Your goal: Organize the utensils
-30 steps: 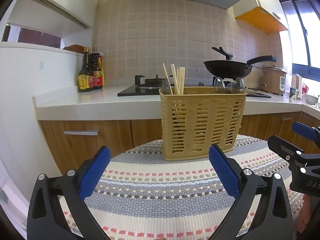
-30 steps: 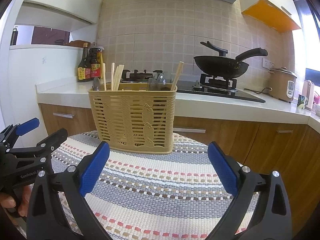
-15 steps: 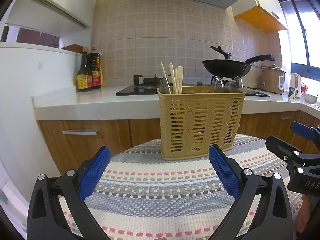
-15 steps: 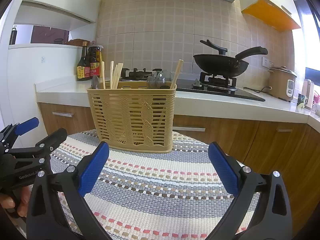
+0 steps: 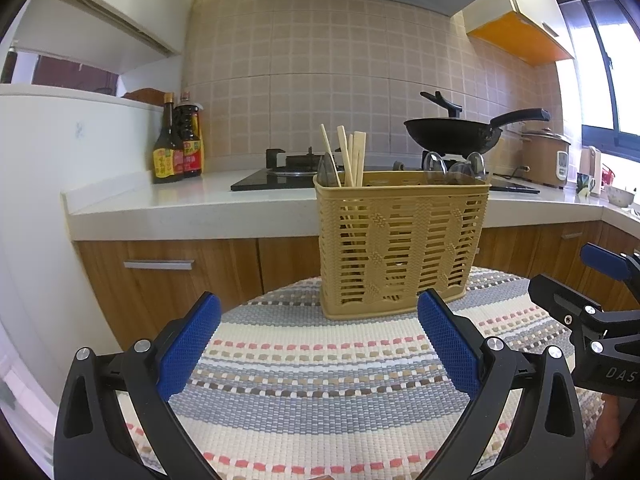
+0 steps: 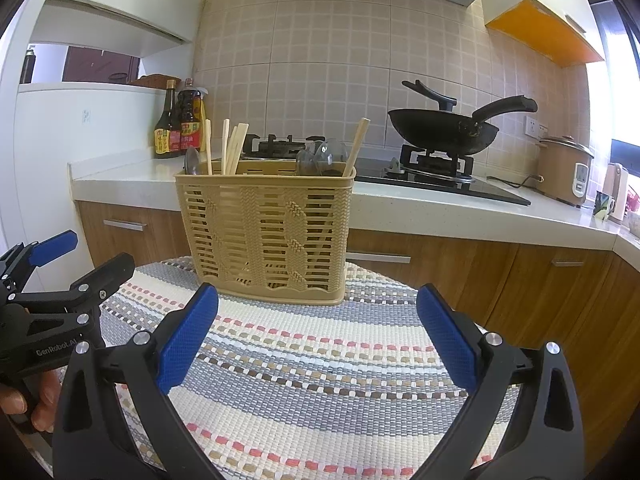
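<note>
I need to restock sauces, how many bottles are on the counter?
2: a slim dark bottle and a wider red-labelled bottle stand side by side at the counter's left end. More may be hidden behind them.

Tan utensil basket [image 6: 265, 236] stands upright on striped mat [image 6: 320, 380], chopsticks [image 6: 230, 146] inside.

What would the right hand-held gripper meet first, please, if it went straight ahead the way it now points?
Probably the tan utensil basket: it stands ahead of the open right hand-held gripper, slightly left of centre, on the striped mat. Depth is unclear.
</note>
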A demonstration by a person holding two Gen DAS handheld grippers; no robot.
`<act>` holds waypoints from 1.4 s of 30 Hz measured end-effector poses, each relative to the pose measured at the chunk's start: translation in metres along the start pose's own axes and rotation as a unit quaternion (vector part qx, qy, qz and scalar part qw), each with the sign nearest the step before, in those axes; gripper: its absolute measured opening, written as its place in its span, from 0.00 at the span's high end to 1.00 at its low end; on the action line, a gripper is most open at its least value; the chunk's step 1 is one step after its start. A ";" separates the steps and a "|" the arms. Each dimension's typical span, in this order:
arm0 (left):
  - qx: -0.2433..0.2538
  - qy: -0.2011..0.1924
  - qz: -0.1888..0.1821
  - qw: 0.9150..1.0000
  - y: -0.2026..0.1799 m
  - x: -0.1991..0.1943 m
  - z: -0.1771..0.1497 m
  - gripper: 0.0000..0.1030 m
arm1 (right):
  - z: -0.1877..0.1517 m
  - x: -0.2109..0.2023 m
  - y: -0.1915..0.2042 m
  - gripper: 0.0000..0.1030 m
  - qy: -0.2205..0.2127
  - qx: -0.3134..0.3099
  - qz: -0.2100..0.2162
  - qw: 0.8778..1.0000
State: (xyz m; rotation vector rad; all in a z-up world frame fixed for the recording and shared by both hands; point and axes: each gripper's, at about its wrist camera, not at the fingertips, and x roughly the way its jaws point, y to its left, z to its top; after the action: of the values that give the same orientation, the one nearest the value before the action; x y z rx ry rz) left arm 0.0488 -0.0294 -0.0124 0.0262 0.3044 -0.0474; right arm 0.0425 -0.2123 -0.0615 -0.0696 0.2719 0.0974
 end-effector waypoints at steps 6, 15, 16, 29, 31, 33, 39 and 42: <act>0.000 0.000 0.000 1.000 0.000 0.000 0.000 0.07 | 0.000 0.001 -0.001 0.08 0.001 0.000 0.000 1.000; 0.001 0.000 0.000 1.000 0.000 0.000 0.000 0.07 | 0.000 0.001 0.000 0.08 0.002 0.001 -0.001 1.000; 0.001 0.001 0.000 1.000 -0.001 0.000 0.000 0.07 | 0.000 0.001 0.000 0.08 0.002 0.001 -0.001 1.000; 0.001 0.004 -0.003 1.000 0.000 0.002 -0.001 0.07 | 0.000 0.002 0.000 0.08 0.005 0.001 -0.002 1.000; 0.001 0.004 -0.003 1.000 0.000 0.002 0.000 0.07 | 0.000 0.002 0.000 0.08 0.005 0.000 -0.003 1.000; 0.001 0.004 -0.003 1.000 0.000 0.002 0.000 0.07 | 0.000 0.003 0.000 0.08 0.006 -0.001 -0.003 1.000; -0.001 0.014 -0.010 1.000 0.000 0.004 -0.001 0.07 | 0.000 0.003 0.000 0.08 0.005 0.000 -0.008 1.000; 0.000 0.013 -0.010 1.000 0.000 0.004 -0.001 0.07 | 0.000 0.003 -0.001 0.08 0.007 0.003 -0.007 1.000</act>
State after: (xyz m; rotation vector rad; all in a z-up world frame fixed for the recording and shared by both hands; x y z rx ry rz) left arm 0.0519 -0.0298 -0.0147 0.0245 0.3299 -0.0677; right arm 0.0458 -0.2131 -0.0621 -0.0657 0.2862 0.0824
